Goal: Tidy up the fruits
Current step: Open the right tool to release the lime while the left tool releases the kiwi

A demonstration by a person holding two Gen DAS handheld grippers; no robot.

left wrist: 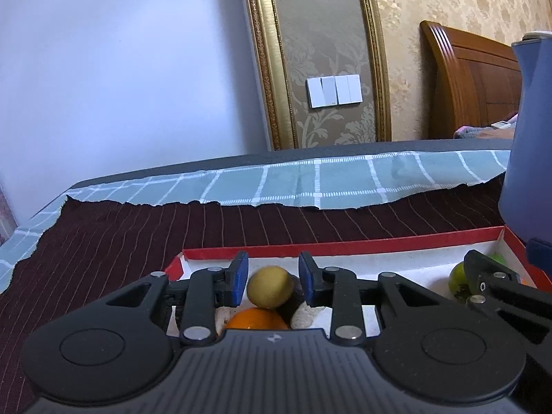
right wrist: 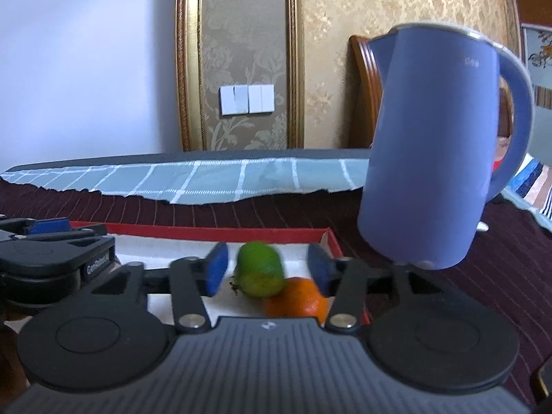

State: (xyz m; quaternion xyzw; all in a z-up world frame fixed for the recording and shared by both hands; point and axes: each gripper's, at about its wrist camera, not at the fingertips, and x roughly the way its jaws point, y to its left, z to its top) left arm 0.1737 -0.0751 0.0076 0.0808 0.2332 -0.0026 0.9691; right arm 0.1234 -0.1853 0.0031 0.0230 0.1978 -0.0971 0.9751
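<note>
A shallow box with a red rim (left wrist: 345, 243) and a white inside lies on the dark striped cloth. My left gripper (left wrist: 274, 274) is open over its left end, and a yellow round fruit (left wrist: 269, 286) sits between the blue pads, on top of an orange (left wrist: 257, 321) and a dark fruit (left wrist: 291, 296). My right gripper (right wrist: 267, 269) is open over the right end of the box (right wrist: 207, 229). A green citrus (right wrist: 258, 269) lies between its pads with a gap on each side, leaning on an orange (right wrist: 296, 302).
A tall blue kettle (right wrist: 434, 145) stands just beyond the box's right corner, close to my right gripper. A pale green checked cloth (left wrist: 310, 179) covers the far strip of the table. Behind are a wall with switches and a wooden headboard (left wrist: 476, 79).
</note>
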